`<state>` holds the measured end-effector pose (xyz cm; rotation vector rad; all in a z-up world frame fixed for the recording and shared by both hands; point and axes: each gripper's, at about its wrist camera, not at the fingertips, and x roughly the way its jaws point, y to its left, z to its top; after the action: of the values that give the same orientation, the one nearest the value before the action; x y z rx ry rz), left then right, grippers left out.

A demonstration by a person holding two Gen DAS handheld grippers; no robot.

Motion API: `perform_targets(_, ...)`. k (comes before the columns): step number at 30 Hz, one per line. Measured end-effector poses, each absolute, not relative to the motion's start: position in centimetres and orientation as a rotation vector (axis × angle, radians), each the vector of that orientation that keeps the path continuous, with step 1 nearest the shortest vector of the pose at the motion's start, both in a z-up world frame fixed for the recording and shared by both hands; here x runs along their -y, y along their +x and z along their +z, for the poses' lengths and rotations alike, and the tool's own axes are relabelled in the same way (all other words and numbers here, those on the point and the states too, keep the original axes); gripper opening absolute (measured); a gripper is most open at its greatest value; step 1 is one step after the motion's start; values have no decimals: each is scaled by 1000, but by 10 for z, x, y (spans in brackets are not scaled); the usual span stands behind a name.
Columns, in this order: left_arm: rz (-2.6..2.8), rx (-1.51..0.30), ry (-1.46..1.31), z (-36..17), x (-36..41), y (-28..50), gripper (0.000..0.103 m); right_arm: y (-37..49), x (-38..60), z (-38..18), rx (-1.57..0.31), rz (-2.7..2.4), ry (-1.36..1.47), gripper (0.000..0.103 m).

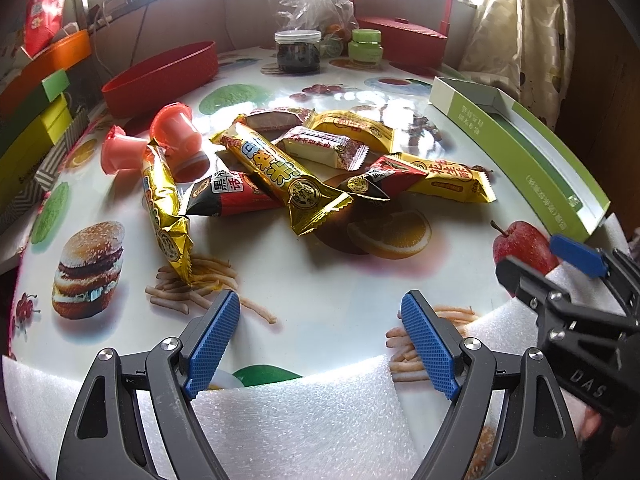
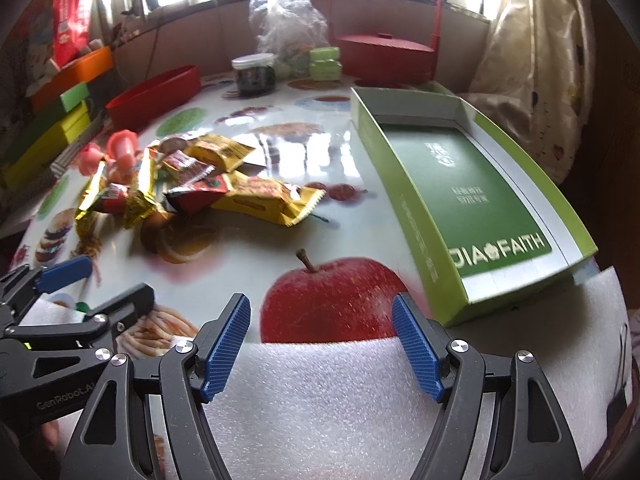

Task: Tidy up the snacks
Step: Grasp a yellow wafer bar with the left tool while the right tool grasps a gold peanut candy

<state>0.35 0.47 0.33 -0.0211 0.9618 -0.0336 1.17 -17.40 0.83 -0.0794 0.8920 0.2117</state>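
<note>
**Snack heap at mid-tabletop, both tongs spread and empty**

The snack pile [image 1: 304,160] lay in a loose heap at the middle of the tabletop [image 1: 340,280]: gold foil bars, red-and-black packets, yellow wrappers overlapping, with two pink jelly cups [image 1: 176,136] tipped at its left edge. The green tray box [image 2: 460,200] sat empty along the right side, apart from the heap. The left tongs [image 1: 320,320] and right tongs [image 2: 320,320] hovered spread wide over the near edge, gripping nothing. Bare printed surface stretched between tongs and heap. A red oval lid [image 1: 160,80] and jars [image 1: 298,50] stood far off.
</note>
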Motion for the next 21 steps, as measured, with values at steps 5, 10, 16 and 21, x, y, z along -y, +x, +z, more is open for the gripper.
perform_targets(5, -36, -981, -90, 7, -24, 7, 83, 16, 165, 21, -845, 256, -131, 74)
perform_targets(10, -41, -970, -140, 15, -38, 8, 83, 27, 158, 27, -839, 296, -172, 74)
perform_targets(16, 29, -924, -176, 29, -69, 17, 83, 52, 151, 28, -852, 367, -223, 74)
perform_targets(21, 81, -927, -239, 30, -102, 37, 83, 74, 143, 21, -889, 445, -252, 74)
